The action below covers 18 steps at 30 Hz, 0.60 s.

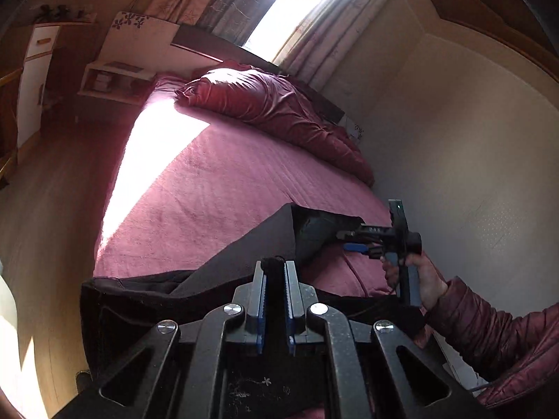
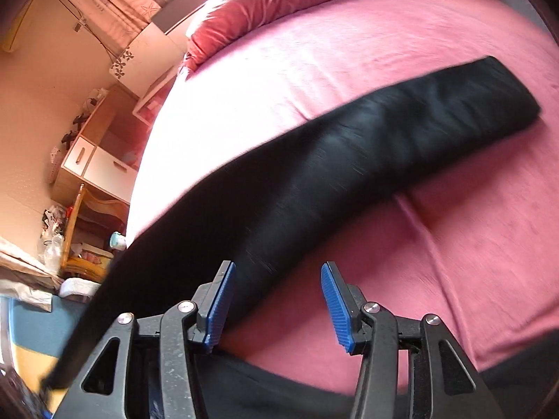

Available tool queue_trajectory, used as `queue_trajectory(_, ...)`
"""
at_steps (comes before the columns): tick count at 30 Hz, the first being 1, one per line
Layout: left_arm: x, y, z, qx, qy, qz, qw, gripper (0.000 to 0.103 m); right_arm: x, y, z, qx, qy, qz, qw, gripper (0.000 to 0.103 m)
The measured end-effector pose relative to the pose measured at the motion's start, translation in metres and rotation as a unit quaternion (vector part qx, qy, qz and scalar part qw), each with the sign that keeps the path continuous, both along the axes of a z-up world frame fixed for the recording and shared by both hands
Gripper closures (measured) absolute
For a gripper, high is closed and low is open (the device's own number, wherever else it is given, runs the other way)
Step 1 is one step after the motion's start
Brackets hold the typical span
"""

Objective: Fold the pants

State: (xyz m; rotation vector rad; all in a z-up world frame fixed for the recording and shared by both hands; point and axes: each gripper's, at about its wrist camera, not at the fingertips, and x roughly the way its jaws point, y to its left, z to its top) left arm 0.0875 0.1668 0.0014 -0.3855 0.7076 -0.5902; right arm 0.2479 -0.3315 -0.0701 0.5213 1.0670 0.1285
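Two claws are at work over the bed. My left claw is pinched shut on a bunched black edge of the pants, lifting that end so the cloth can swing over for a fold. My right claw stands half wide with nothing between its pads, just above the bed beside the leg's near edge. One trouser leg lies stretched across the bed toward the pillow, its far hem flat. Bare pink cover on both sides of the leg leaves plenty of room.
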Motion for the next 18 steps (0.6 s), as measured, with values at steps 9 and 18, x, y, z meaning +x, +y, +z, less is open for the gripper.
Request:
queue_trajectory(9, -0.031, -0.015, -0.020, 0.015, 0.030, -0.039, 0.9987, 0.095, 0.105, 0.026, -0.009, 0.003, 0.037, -0.018, 0.999, 0.052)
queue_trajectory(18, -0.022, -0.010, -0.024, 0.026, 0.050, -0.059, 0.9966, 0.095, 0.136, 0.019, -0.033, -0.034, 0.077, -0.023, 0.996, 0.092)
